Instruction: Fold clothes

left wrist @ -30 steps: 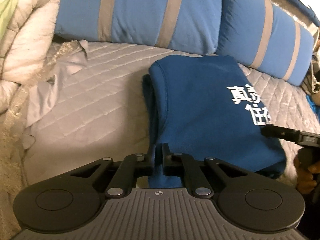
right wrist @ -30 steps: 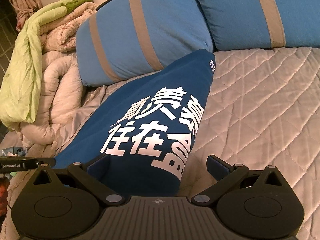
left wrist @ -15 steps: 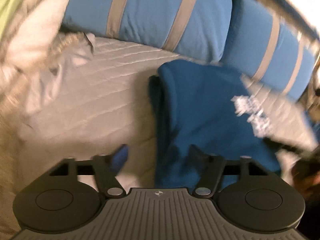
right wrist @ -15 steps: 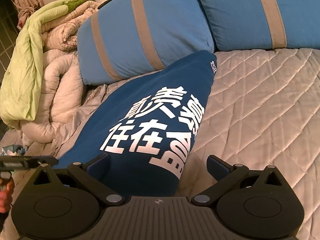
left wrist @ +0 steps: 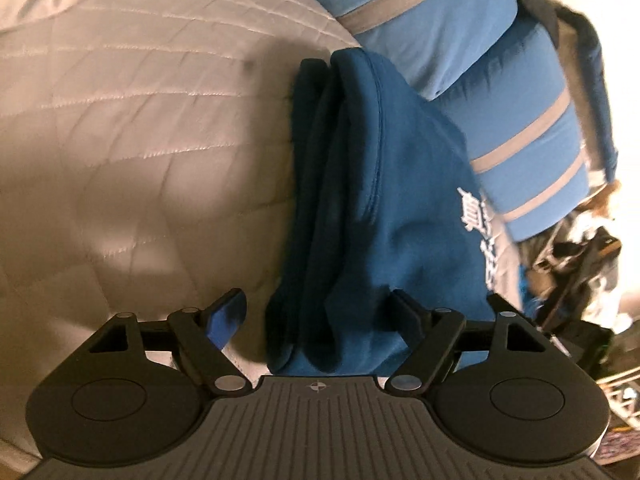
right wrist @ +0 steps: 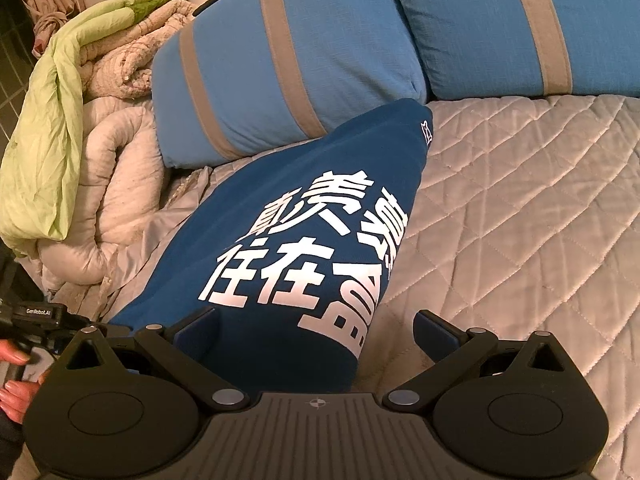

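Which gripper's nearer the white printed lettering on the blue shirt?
Right. The right gripper hangs open directly over the white lettering on the blue shirt; the left gripper is open at the opposite folded edge.

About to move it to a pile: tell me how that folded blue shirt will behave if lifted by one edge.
The folded blue shirt is soft layered cloth, so it will probably droop and unfold. Its stacked folds look loose and may slide apart. It likely drags on the quilted cover rather than gliding.

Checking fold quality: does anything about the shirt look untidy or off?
Mostly neat. The blue shirt lies folded on the quilt, but its left edge shows bunched, uneven layers. Both claws are open.
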### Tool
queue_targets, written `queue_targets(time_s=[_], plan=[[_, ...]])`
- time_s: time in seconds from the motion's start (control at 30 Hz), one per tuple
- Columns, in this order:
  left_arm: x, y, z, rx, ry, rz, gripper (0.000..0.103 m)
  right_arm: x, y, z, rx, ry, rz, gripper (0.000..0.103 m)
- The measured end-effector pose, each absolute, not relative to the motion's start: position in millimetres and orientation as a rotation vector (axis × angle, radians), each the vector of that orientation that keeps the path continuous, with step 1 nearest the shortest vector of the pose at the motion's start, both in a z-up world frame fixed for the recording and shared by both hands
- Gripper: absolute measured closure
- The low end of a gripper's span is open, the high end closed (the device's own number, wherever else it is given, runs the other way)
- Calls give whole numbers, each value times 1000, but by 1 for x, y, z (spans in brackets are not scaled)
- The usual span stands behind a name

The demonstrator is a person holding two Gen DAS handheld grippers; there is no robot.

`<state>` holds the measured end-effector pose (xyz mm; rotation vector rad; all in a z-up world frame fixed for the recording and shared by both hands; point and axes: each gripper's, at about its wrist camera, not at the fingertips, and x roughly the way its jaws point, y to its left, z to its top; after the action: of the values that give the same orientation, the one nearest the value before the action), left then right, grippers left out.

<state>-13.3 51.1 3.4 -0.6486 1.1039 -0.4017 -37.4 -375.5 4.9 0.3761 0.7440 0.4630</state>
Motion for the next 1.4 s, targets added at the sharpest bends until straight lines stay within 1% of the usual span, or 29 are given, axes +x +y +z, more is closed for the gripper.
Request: queue_targets(time_s=[0.07, 0.1, 0.13, 0.17, 0.2, 0.23, 0.3, 0.33, 0.37, 0.47, 0.67, 0.9, 1.17, 1.2, 1.23, 1.27, 1.3, 1.33, 1.37, 1.4], plan=[[-14, 54, -1, -688, 1111, -421, 25, -36, -376, 4, 383, 750, 466, 0], [-13, 55, -3, -711, 1117, -431, 28, -35, -377, 4, 389, 754, 467, 0], [-13, 57, -5, -735, 1125, -441, 34, -34, -377, 4, 395, 757, 468, 0], [-10, 59, -8, -769, 1136, -453, 37, -32, -378, 4, 404, 762, 468, 0], [-8, 61, -11, -805, 1147, -464, 44, -31, -379, 4, 414, 767, 468, 0], [-7, 63, -17, -854, 1156, -474, 53, -29, -381, 5, 425, 774, 465, 0], [-8, 67, -27, -940, 1163, -457, 63, -26, -383, 7, 440, 785, 461, 0], [-8, 68, -32, -972, 1162, -442, 66, -25, -384, 9, 443, 791, 460, 0], [-9, 68, -35, -995, 1159, -430, 67, -23, -385, 13, 445, 797, 461, 0], [-12, 63, -27, -930, 1133, -425, 69, -16, -390, 25, 444, 800, 464, 0], [-17, 58, -18, -846, 1093, -425, 70, 26, -403, 28, 480, 822, 439, 0], [-23, 59, -18, -837, 1067, -417, 70, 76, -417, 30, 523, 847, 411, 1], [-24, 51, -7, -774, 1057, -387, 71, 124, -408, -3, 611, 871, 418, 12], [-24, 48, -3, -744, 1052, -392, 72, 130, -407, -7, 622, 874, 418, 14], [-23, 45, 1, -715, 1048, -396, 73, 136, -406, -11, 633, 876, 419, 24], [-23, 42, 5, -683, 1042, -402, 74, 141, -404, -14, 638, 883, 421, 40], [-24, 38, 11, -640, 1028, -415, 75, 143, -399, -14, 621, 900, 424, 48], [-25, 35, 17, -608, 1017, -422, 76, 143, -395, -13, 585, 909, 418, 63], [-26, 34, 22, -590, 1007, -424, 76, 141, -392, -8, 546, 900, 422, 72], [-28, 32, 28, -572, 992, -427, 77, 138, -389, -3, 514, 890, 426, 75]])
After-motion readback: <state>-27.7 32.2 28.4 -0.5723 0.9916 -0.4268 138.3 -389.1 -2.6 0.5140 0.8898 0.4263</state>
